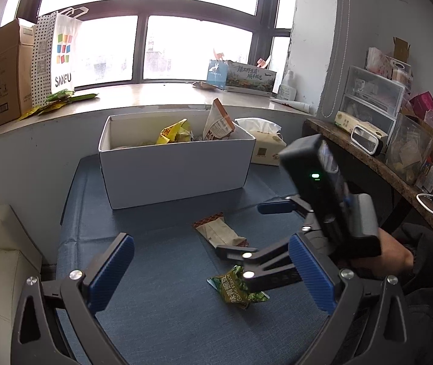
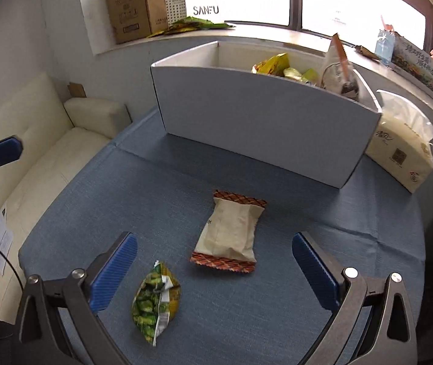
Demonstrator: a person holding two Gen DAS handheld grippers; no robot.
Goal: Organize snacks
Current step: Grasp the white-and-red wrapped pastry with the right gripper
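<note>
Left tool (image 1: pixel 213 276): we held it spread wide and gripping nothing at the bottom of the left wrist view, above the blue table (image 1: pixel 161 304).
Green snack packet (image 2: pixel 156 301): we saw it flat on the table in the lower left centre of the right wrist view, just beside the right tool's left finger pad (image 2: pixel 114 269); whether they touched, we could not tell.
Beige snack packet (image 2: pixel 230 232): it lay flat in the centre of that view, between the right tool's fingers, apart from the green one.
White box (image 2: pixel 246 121): it stood at upper centre, behind both packets, with yellow bags (image 2: pixel 272 64) and a tall pouch (image 2: pixel 339 67) inside.
Right tool (image 2: pixel 213 273): we kept it parted and unladen at the bottom of its own view; in the left wrist view it sat at lower right (image 1: pixel 249 231), over the green packet.
Tissue pack (image 2: pixel 405 149): it rested at right, just beside the box's end.
</note>
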